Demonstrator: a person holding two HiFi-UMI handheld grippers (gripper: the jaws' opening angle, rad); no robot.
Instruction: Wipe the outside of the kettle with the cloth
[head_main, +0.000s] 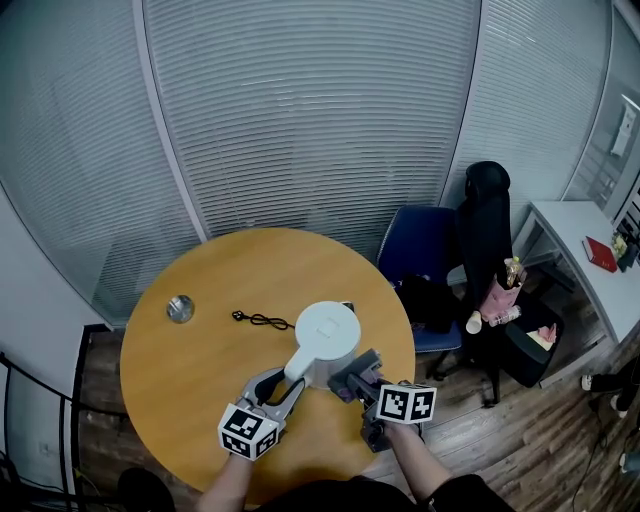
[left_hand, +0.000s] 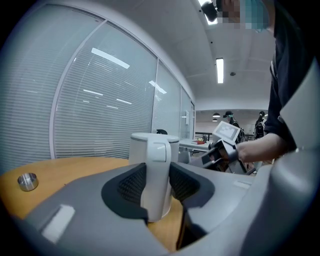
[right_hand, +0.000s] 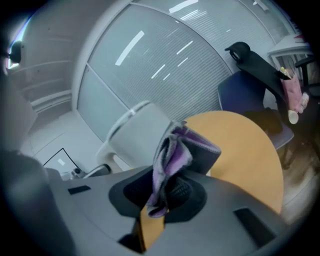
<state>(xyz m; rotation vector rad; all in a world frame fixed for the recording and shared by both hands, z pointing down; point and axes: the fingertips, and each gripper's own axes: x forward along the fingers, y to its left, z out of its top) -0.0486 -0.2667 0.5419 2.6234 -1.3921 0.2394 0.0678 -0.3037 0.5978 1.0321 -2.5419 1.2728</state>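
Currently, the left tongs (head_main: 288, 383) clamp the kettle (head_main: 327, 333) by its handle (left_hand: 156, 175), lower centre of the table (head_main: 190, 360). The right tongs (head_main: 355, 382) grip the cloth (right_hand: 172, 155) just beside the kettle wall. Wiping appears under way; next, press cloth on and sweep round.

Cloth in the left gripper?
No, the cloth is pinched between the right gripper jaws, while the left gripper clamps the kettle handle.

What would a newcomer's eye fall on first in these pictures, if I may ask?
Most likely the white kettle near the front edge of the round wooden table, its handle clamped in the left hand-held gripper. Next, the purple-grey cloth pinched in the right hand-held gripper, right beside the kettle.
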